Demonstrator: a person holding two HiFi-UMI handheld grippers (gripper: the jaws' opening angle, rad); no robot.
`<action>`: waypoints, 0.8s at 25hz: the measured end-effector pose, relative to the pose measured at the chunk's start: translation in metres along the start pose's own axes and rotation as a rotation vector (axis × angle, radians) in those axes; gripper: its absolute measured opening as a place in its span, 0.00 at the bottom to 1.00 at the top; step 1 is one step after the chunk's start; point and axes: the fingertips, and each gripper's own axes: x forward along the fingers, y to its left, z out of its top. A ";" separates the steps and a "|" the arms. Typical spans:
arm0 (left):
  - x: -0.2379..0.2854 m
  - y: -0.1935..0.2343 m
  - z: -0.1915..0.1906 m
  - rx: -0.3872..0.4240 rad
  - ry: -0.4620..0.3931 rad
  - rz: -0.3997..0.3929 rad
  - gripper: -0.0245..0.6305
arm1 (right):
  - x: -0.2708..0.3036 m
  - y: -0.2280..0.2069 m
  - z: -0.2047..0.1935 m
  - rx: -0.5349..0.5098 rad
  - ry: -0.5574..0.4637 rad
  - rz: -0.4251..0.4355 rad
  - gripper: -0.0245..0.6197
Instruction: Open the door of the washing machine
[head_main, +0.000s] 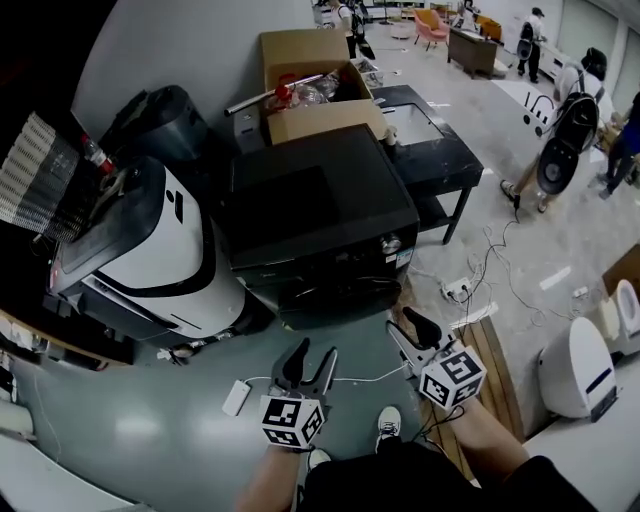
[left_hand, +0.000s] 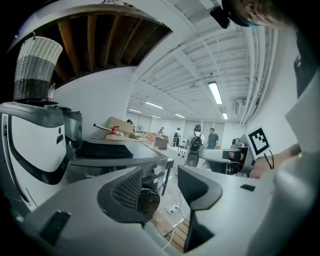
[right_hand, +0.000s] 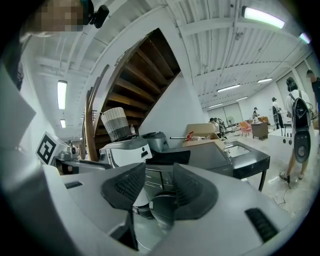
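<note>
1. The left gripper (head_main: 316, 350) has smooth grey plastic jaws lined with dark ribbed pads. They stand apart with nothing between them.
2. Just beside it, the right gripper (head_main: 405, 325) is built the same, and its jaws are likewise spread and empty.
3. Straight ahead of both, near but untouched, sits the washing machine (head_main: 320, 210), a boxy dark housing with a flat, glossy top. Its round door (head_main: 338, 298) is on the front panel facing the jaws.
4. Ahead-left of the left gripper, beside the machine, stands a rounded, glossy white-and-black appliance (head_main: 150, 240).
5. Beyond the machine, an open cardboard box (head_main: 310, 90) holds a metal tube, something red and crumpled clear plastic.
6. Ahead-right of the right gripper, level with the box, stands a black table (head_main: 440, 160).
</note>
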 end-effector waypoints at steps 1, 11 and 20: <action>0.004 -0.001 0.000 -0.003 -0.001 0.010 0.38 | 0.002 -0.005 0.000 -0.001 0.004 0.010 0.31; 0.039 -0.010 -0.002 -0.003 0.007 0.047 0.40 | 0.017 -0.044 -0.002 -0.025 0.029 0.058 0.32; 0.057 0.014 0.009 0.039 0.006 -0.017 0.41 | 0.044 -0.047 -0.007 -0.014 0.034 -0.008 0.32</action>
